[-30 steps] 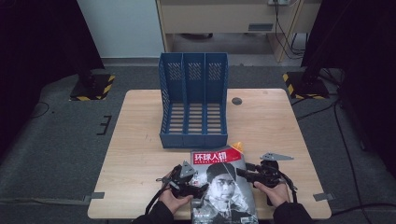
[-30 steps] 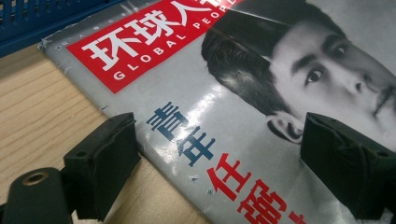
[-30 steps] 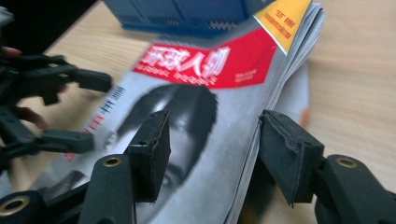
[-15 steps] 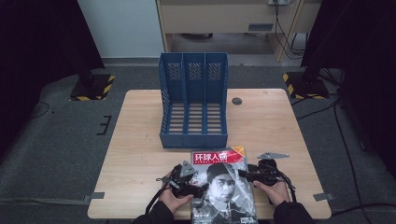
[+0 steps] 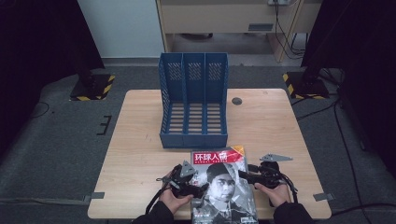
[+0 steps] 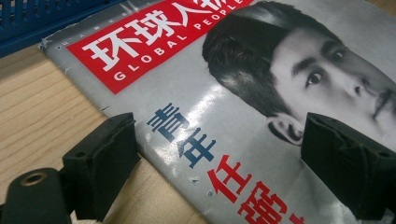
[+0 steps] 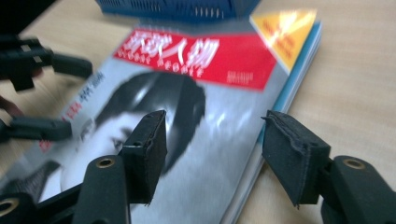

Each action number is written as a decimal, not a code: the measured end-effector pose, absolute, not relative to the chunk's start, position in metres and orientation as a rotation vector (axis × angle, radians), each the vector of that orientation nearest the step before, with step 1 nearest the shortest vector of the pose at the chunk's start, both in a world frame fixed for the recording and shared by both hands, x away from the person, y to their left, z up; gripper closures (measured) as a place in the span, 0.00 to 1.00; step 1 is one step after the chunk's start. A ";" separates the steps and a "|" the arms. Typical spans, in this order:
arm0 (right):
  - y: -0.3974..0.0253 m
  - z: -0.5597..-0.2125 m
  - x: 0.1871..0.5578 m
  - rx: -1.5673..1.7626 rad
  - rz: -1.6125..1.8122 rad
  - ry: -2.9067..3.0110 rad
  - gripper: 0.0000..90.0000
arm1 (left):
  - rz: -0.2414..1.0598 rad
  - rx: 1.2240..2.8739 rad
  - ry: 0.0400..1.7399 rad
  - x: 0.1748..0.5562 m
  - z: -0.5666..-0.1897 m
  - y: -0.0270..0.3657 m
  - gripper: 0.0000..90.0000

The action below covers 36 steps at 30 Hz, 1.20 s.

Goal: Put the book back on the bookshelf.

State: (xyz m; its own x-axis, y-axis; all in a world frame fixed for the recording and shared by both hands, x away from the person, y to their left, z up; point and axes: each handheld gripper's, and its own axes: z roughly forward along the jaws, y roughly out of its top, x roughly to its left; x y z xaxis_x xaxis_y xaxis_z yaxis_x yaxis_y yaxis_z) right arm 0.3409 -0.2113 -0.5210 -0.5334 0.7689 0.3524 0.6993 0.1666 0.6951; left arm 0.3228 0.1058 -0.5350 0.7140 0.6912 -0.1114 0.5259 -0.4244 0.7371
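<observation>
Straddling the magazine's (image 5: 224, 184) left and right edges, your left gripper (image 5: 198, 189) and right gripper (image 5: 246, 176) gape wide, clamping nothing, near the blue file rack (image 5: 194, 100).

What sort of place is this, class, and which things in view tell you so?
Probably a lab or office workroom set up for recording: a lone wooden table on grey carpet, dark curtains at both sides, hazard-striped stand bases, and a blue file rack behind a magazine.

blue file rack (image 5: 194, 100) upright, far side | wooden table (image 5: 135, 140) | grey floor (image 5: 56, 140)
</observation>
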 end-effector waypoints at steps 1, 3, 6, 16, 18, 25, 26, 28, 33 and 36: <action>-0.211 -0.523 0.341 1.477 1.291 2.346 0.43 | 0.267 2.125 0.921 0.323 -0.535 0.106 0.11; -0.210 -0.524 0.340 1.482 1.273 2.354 0.43 | 0.269 2.128 0.919 0.323 -0.535 0.106 0.11; -0.210 -0.524 0.340 1.482 1.278 2.354 0.42 | 0.268 2.127 0.919 0.323 -0.535 0.106 0.11; -0.212 -0.520 0.338 1.487 1.349 2.323 0.43 | 0.271 2.131 0.916 0.322 -0.535 0.105 0.11; -0.212 -0.517 0.337 1.479 1.386 2.313 0.43 | 0.272 2.131 0.915 0.322 -0.535 0.105 0.11; -0.213 -0.513 0.338 1.444 1.491 2.281 0.43 | 0.270 2.131 0.915 0.323 -0.535 0.105 0.11; -0.213 -0.512 0.338 1.440 1.501 2.277 0.43 | 0.270 2.131 0.915 0.323 -0.535 0.105 0.11; -0.212 -0.513 0.340 1.427 1.510 2.270 0.43 | 0.271 2.132 0.915 0.323 -0.535 0.105 0.11; -0.212 -0.519 0.346 1.470 1.409 2.303 0.41 | 0.270 2.132 0.914 0.323 -0.535 0.105 0.10; -0.212 -0.525 0.349 1.491 1.341 2.335 0.41 | 0.268 2.132 0.914 0.323 -0.535 0.105 0.10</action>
